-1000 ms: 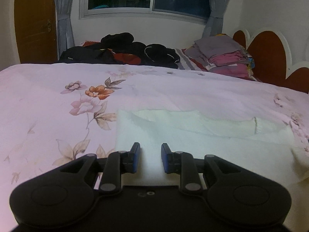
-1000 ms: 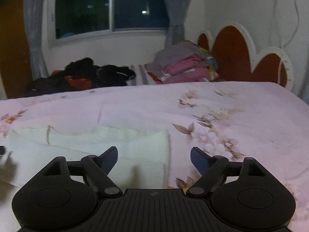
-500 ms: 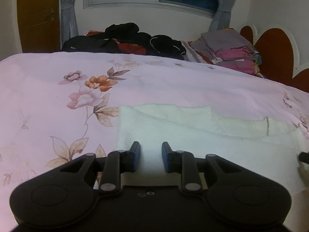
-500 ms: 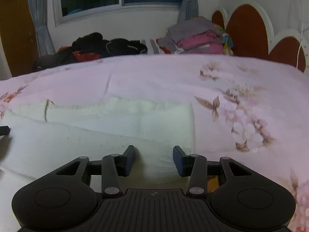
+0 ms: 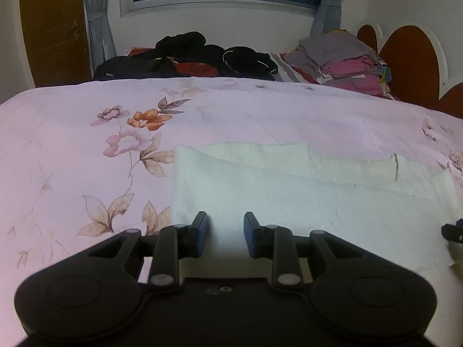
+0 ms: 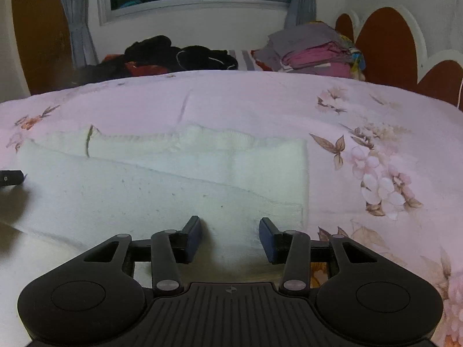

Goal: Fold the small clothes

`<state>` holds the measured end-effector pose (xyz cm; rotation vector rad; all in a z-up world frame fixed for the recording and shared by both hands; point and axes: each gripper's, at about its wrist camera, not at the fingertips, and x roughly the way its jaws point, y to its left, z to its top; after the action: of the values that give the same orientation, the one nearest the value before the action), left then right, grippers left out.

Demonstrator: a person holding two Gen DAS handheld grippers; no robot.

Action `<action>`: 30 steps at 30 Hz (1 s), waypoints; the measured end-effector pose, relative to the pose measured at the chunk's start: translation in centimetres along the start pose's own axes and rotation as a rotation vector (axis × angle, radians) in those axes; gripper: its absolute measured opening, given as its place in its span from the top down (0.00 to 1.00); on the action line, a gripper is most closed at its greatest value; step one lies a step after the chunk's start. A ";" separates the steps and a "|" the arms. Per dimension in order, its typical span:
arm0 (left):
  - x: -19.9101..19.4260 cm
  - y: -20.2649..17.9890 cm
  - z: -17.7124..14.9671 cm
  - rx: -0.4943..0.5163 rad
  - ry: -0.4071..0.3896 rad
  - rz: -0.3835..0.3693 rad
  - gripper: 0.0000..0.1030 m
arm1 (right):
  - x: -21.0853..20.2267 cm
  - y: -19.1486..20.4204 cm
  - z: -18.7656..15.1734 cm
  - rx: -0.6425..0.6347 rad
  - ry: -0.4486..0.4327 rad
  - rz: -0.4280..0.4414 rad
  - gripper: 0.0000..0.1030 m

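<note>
A white knit garment (image 5: 303,196) lies flat on the pink floral bedsheet (image 5: 86,133), with a folded layer over its near part. My left gripper (image 5: 225,225) is open, fingers resting low over the garment's near left edge. My right gripper (image 6: 230,231) is open over the garment (image 6: 173,179) near its right edge. The sheet (image 6: 376,121) shows beyond it. Nothing sits between either pair of fingers except the cloth below. The other gripper's tip shows at the right edge of the left view (image 5: 453,231) and the left edge of the right view (image 6: 10,177).
A heap of dark clothes (image 5: 185,57) and a stack of folded grey and pink clothes (image 5: 347,60) lie at the bed's far side under the window. A brown scalloped headboard (image 5: 411,57) stands at the right, a wooden door (image 5: 52,29) at the left.
Both grippers have come lower and closer over the garment's near edge. The right gripper narrowed from wide open, then widened slightly. The left gripper's gap stayed about the same.
</note>
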<state>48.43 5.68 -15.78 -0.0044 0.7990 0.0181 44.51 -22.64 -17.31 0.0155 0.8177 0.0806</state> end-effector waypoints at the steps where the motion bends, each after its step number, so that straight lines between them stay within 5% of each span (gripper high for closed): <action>1: -0.2 0.0 0.0 -0.003 0.004 0.002 0.74 | -0.2 0.1 0.2 0.005 0.004 -0.004 0.58; 10: -2.5 -2.1 -1.6 0.007 0.019 -0.058 0.72 | -0.6 0.6 -1.2 -0.042 -0.003 0.010 0.58; 30: -2.2 -5.0 -2.6 0.060 0.037 0.076 0.70 | -0.4 -0.2 -1.6 -0.137 -0.016 0.077 0.55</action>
<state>45.10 0.63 -16.06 0.0825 0.8357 0.0661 43.12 -22.86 -18.14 -0.0814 0.7938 0.2091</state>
